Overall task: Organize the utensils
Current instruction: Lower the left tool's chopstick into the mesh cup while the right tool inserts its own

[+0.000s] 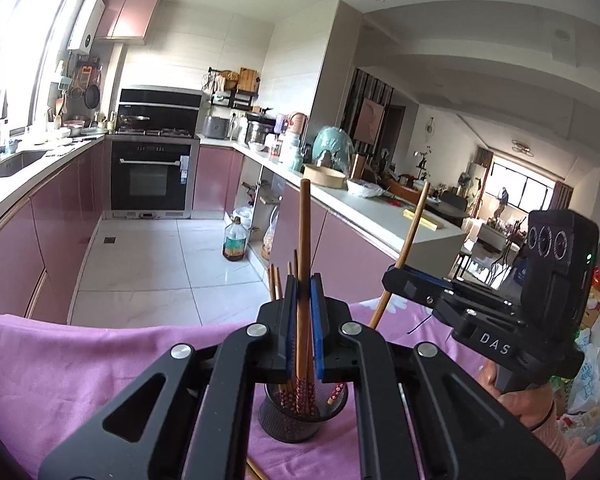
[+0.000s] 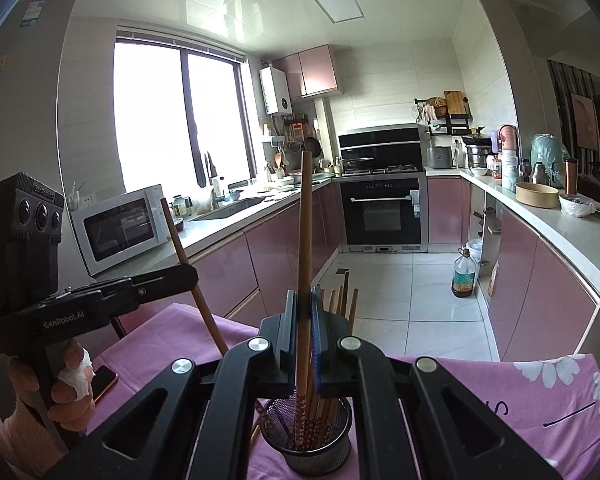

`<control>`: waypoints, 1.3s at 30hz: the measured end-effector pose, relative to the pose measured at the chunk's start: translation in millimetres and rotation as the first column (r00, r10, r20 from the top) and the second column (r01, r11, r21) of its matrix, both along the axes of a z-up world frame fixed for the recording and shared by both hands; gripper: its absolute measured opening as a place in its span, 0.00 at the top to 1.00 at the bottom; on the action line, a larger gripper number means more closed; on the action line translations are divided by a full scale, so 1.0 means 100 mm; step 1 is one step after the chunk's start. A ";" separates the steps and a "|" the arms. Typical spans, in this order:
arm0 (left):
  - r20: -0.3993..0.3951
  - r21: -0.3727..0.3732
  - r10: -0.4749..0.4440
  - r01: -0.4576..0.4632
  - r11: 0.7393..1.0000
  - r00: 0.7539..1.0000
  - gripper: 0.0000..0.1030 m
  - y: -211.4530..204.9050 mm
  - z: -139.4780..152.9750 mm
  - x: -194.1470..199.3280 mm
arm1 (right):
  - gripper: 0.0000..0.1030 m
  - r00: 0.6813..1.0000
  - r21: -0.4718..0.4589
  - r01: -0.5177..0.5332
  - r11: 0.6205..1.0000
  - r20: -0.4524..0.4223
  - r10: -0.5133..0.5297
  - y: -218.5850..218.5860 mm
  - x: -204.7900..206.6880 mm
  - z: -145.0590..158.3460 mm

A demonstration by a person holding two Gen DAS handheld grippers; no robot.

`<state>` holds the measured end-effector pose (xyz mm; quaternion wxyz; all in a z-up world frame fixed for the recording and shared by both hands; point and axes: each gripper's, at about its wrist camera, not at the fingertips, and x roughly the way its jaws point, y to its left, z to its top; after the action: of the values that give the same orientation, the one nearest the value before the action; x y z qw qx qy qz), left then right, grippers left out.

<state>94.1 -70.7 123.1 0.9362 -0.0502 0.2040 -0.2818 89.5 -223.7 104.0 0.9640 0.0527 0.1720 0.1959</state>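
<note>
A black mesh cup stands on the pink cloth and holds several wooden chopsticks with red patterned tips. My left gripper is shut on one upright chopstick whose tip is inside the cup. My right gripper is shut on another chopstick, also with its tip in the cup. Each gripper shows in the other's view, the right gripper holding its chopstick tilted, the left gripper holding its chopstick tilted.
The pink cloth covers the table. A phone lies on it near the left hand. One loose chopstick lies on the cloth by the cup. Pink kitchen cabinets, a microwave and an oven lie beyond.
</note>
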 end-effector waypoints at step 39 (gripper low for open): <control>-0.110 0.127 -0.033 0.047 0.991 0.993 0.93 -0.18 -0.28 0.34 | 0.95 0.993 -0.042 0.016 0.999 -0.115 -0.020 0.10 0.30 -0.28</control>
<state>128.2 -88.5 95.1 0.9193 -0.0004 0.2728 -0.2837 119.9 -213.5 75.9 0.9550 0.0458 0.2309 0.1803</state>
